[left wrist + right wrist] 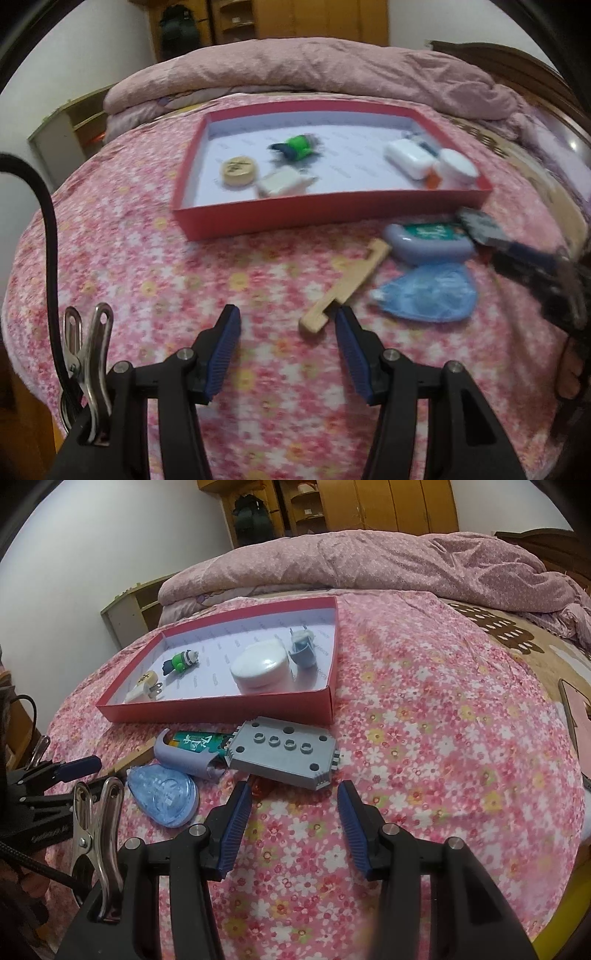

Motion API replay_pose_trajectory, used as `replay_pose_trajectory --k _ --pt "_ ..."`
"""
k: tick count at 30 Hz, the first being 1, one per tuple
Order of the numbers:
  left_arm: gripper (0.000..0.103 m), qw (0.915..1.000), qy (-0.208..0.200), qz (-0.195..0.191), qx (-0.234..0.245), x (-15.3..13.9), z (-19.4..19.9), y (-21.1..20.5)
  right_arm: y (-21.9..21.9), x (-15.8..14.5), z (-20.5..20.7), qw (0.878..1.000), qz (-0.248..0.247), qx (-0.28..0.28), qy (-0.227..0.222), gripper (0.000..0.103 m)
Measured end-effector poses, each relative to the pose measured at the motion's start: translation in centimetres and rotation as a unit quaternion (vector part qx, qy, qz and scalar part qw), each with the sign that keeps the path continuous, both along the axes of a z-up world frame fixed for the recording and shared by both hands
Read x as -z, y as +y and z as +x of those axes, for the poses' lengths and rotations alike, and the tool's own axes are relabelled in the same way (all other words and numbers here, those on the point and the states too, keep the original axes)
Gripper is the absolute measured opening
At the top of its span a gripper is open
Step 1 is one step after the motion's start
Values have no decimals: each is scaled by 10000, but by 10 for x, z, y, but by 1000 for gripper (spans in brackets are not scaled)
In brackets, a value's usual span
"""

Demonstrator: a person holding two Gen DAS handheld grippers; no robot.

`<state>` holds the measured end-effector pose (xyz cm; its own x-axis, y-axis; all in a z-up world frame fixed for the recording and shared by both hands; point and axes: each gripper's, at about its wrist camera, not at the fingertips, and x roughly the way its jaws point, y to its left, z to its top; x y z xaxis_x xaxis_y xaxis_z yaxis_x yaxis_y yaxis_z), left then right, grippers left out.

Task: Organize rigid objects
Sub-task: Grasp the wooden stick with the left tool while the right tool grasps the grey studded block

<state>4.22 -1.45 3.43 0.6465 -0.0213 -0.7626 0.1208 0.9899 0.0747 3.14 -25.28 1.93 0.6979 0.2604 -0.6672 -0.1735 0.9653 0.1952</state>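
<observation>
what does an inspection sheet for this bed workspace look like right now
surface: floral blanket, pink duvet bunched behind.
job's things: red tray holds white jar, green toy, plug; outside lie grey block, lighter, blue case, wooden stick.
clutter: nothing seen.
grippers: left tongs and right tongs open, empty.
cables: black cable at left.
surroundings: wooden wardrobe.
</observation>
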Motion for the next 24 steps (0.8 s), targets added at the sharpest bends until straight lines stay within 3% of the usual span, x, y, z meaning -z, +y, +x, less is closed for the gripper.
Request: replay_pose_trajectory --k 8,17,24 --pt "64 9988 66 -354 -345 0 8 20 1 0 0 10000 17 -23 -19 50" --pt "74 9967 261 -750 -181 -6 5 -6 -3 1 -4 9999 135 -69 -74 52" --pt "80 9950 150 -823 -549 -3 18 -19 -6 1 -6 9996 267 -81 -98 52"
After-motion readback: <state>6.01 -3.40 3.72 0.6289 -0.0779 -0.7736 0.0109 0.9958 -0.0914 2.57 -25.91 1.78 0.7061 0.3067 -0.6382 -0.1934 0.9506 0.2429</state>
